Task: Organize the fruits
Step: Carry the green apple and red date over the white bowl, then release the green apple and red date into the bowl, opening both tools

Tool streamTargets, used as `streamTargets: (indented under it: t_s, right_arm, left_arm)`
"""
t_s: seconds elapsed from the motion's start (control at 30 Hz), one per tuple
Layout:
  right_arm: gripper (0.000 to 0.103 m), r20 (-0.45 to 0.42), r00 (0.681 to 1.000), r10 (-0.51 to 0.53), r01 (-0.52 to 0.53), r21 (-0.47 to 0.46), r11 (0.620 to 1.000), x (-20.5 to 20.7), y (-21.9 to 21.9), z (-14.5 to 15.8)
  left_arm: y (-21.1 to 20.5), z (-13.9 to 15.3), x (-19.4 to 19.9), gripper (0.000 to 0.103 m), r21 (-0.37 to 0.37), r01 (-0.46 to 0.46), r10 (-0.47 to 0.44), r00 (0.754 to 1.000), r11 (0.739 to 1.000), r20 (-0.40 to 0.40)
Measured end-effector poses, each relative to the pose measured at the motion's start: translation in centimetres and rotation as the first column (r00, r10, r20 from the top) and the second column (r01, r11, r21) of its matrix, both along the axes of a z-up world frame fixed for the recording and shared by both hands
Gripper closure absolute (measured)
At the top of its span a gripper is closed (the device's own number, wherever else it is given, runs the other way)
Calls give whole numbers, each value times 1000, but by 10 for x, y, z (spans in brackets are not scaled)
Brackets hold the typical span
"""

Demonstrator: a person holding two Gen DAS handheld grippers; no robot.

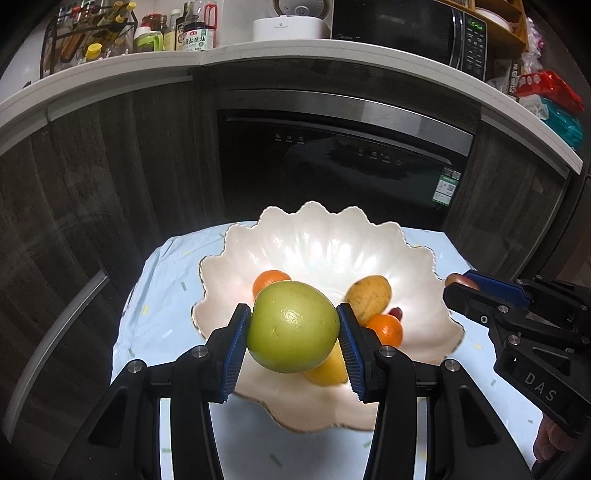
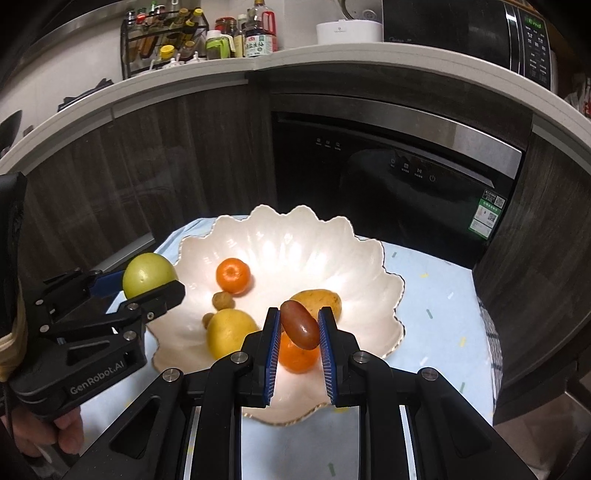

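Left gripper (image 1: 293,328): jaws clamped on a green apple (image 1: 293,326), one blue pad on each side of it, fruit clear of the bowl and held above its near-left rim. From the right wrist view the same apple (image 2: 147,275) sits at the bowl's left edge, outside the rim line, gripped from the side.

Right gripper (image 2: 298,326): jaws clamped on a small dark red oblong fruit (image 2: 300,324), tilted between the pads, held over the near part of the bowl. In the left wrist view this gripper (image 1: 461,282) comes in from the right, just beside the bowl's right rim, with only a bit of the red fruit showing at its tip.

White scalloped bowl (image 2: 373,266) stands on a pale blue cloth (image 2: 436,310) covering the tabletop. Contents seen from the right wrist: one orange (image 2: 232,275) toward the far left, a second orange (image 2: 297,356) near, partly behind the held red fruit; a yellow lemon (image 2: 229,332) near left; a brownish-yellow oblong fruit (image 2: 319,299) right of centre; two small brown round fruits (image 2: 222,300) between orange and lemon.

Background: dark cabinet front with built-in dishwasher (image 2: 399,166); counter above carrying bottles and a microwave (image 1: 417,29)
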State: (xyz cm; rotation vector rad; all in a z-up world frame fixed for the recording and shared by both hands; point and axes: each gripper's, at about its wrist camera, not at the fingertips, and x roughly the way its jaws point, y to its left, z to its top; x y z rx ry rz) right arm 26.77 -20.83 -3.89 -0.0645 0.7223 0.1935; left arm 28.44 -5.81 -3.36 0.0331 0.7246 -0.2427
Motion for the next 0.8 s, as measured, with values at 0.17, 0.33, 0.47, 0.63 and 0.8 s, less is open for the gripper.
streamTargets:
  t_s: [0.17, 0.33, 0.47, 0.63, 0.8]
  right_arm:
    - [81, -15, 1000, -16, 16, -2, 1000, 16, 0, -5]
    - [81, -23, 1000, -14, 14, -10, 1000, 29, 3, -7]
    - [81, -42, 999, -23, 23, -13, 1000, 37, 3, -12]
    - [79, -66, 997, -42, 42, 0, 999, 41, 1, -16]
    - [47, -54, 996, -64, 64, -9, 998, 37, 1, -13]
  left_arm:
    - [2, -4, 16, 56, 7, 1, -1, 1000, 1000, -9]
    - [4, -8, 31, 56, 9, 2, -1, 1000, 1000, -23]
    - [5, -13, 39, 56, 9, 7, -6, 999, 1000, -48]
    - [4, -16, 41, 51, 6, 8, -8, 998, 1000, -68]
    - [3, -7, 34, 32, 30, -3, 4, 1000, 1000, -21]
